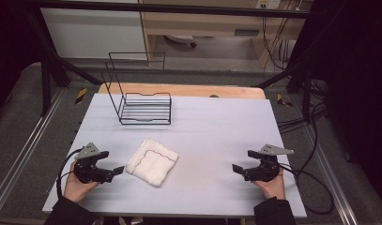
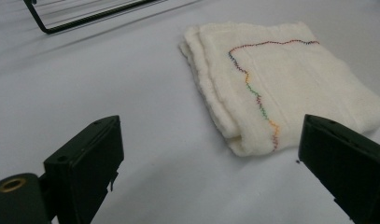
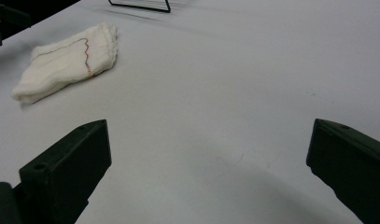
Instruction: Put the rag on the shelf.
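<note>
A folded white cloth (image 1: 152,161) with a thin line of coloured stitching lies on the pale table (image 1: 217,126), left of centre. In the left gripper view the cloth (image 2: 281,84) lies just ahead of the jaws, its near corner between their lines. My left gripper (image 1: 114,164) rests on the table just left of the cloth, jaws wide apart with nothing between them. My right gripper (image 1: 242,161) sits at the front right, well away from the cloth (image 3: 66,60), also open and empty.
A black wire rack (image 1: 139,96) stands at the back left of the table, its base (image 2: 85,16) beyond the cloth. Cables trail from both grippers over the table's sides. A wooden board (image 1: 188,90) borders the far edge.
</note>
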A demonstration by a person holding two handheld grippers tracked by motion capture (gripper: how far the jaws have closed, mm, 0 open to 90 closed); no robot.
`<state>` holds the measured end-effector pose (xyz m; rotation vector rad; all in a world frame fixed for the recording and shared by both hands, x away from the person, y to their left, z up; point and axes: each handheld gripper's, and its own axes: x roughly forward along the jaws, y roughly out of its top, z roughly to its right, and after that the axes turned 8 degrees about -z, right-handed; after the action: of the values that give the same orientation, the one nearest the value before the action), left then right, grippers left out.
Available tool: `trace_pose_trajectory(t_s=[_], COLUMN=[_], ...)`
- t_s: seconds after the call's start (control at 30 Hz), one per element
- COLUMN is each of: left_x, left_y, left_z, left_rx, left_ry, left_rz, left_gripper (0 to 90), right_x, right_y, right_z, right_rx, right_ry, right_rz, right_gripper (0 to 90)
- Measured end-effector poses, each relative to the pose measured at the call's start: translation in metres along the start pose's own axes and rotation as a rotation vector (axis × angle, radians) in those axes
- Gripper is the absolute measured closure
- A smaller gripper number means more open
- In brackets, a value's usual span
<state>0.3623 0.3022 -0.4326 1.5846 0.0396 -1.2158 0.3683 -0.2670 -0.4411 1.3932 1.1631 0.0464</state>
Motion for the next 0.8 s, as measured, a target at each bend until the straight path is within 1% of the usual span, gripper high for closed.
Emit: trace_pose_trajectory(t_s=[0.17,0.27,0.43,0.63,0.8], left_x=[0.0,0.001,0.001,0.005,0.011], left_y=[0.002,0.003,0.006,0.013,0.02], left_z=[0.002,0.006,0.013,0.029,0.045], left_rx=[0.001,0.011,0.011,0.021,0.028], left_ry=[0.001,-0.002,-0.009,-0.022,-0.05], left_rz=[-0.002,0.0,-0.002,0.002,0.0], left_gripper=[6.8,6.9,7.2,9.1,11.8], right_x=[0.0,0.0,0.0,0.001,0.001], right_y=[0.0,0.0,0.0,0.0,0.0], right_z=[0.0,-0.001,-0.001,-0.001,-0.002], right_rx=[-0.003,-0.006,0.002,0.003,-0.004], right_ry=[0.003,-0.002,-0.006,-0.007,-0.01], right_rz=[0.002,-0.003,0.0,-0.007,-0.01], right_gripper=[0.4,0.4,0.5,0.5,0.4])
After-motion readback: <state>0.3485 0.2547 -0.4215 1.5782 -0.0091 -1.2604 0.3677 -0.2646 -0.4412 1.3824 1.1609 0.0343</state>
